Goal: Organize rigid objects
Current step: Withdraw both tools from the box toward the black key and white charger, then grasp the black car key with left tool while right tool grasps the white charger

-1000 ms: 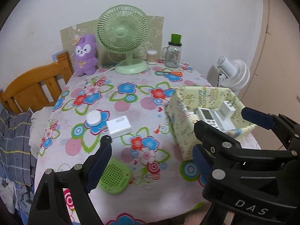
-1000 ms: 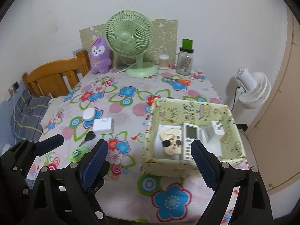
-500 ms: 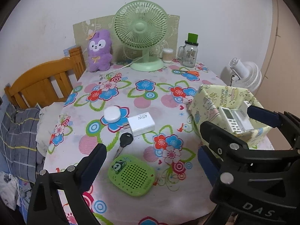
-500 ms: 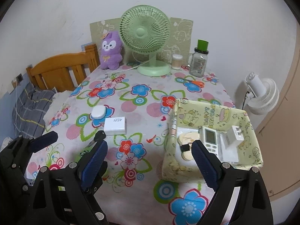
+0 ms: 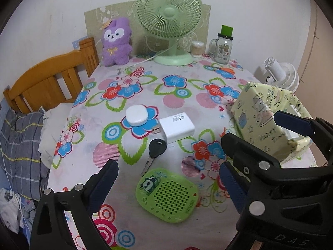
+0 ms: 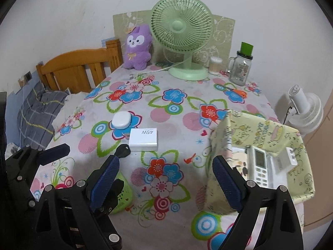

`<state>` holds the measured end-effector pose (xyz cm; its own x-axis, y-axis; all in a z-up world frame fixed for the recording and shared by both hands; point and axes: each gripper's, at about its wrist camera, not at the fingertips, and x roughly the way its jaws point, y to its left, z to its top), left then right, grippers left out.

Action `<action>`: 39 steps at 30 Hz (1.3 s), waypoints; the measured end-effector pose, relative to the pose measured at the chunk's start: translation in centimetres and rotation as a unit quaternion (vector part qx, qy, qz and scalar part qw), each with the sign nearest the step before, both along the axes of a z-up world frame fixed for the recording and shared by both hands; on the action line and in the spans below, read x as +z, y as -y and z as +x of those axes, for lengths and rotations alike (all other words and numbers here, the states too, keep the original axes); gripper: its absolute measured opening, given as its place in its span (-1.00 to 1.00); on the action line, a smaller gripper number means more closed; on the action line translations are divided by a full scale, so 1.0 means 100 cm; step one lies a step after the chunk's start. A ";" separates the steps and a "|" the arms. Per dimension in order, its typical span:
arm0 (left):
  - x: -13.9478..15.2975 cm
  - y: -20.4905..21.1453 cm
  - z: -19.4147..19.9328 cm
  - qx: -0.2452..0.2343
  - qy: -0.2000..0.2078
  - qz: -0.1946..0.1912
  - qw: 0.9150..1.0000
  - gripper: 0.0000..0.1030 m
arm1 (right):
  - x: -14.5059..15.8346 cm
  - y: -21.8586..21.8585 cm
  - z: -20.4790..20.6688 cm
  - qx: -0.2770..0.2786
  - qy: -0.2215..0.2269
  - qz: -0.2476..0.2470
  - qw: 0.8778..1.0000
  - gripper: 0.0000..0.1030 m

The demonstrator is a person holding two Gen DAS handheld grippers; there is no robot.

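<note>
A green panda speaker (image 5: 166, 194) lies near the table's front edge. Beyond it are a black key (image 5: 156, 150), a white charger block (image 5: 177, 127) and a white round puck (image 5: 136, 115). My left gripper (image 5: 167, 165) hovers open just above the speaker, with nothing between its fingers. A yellow patterned box (image 6: 260, 129) at the right holds a white remote (image 6: 259, 166) and other small items. My right gripper (image 6: 166, 160) is open over the flowered cloth, between the box and the charger (image 6: 143, 139). It holds nothing.
A green desk fan (image 5: 168, 16), a purple plush (image 5: 116, 41), a cotton-swab jar (image 5: 197, 49) and a glass mug jar (image 5: 223, 45) line the far edge. A wooden bed frame (image 5: 47, 81) with bedding is at the left. A white floor fan (image 6: 306, 110) stands beyond the table at the right.
Both grippers have come forward and down towards the table. The key and speaker now show fully in the left wrist view. The box has slid rightward in both views. The left jaws widened slightly.
</note>
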<state>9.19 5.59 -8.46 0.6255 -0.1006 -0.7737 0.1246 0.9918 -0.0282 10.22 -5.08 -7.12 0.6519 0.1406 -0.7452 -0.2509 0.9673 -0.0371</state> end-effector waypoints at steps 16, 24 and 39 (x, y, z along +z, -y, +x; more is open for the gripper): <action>-0.038 -0.025 0.035 0.012 -0.031 -0.003 0.999 0.92 | -0.044 -0.021 0.040 0.000 -0.040 0.006 0.999 0.80; -0.058 -0.028 0.054 0.008 -0.047 0.002 0.999 0.88 | -0.066 -0.026 0.061 -0.016 -0.052 0.000 0.998 0.80; -0.077 -0.023 0.075 -0.003 -0.052 0.015 0.999 0.71 | -0.091 -0.030 0.086 -0.017 -0.077 0.002 0.997 0.80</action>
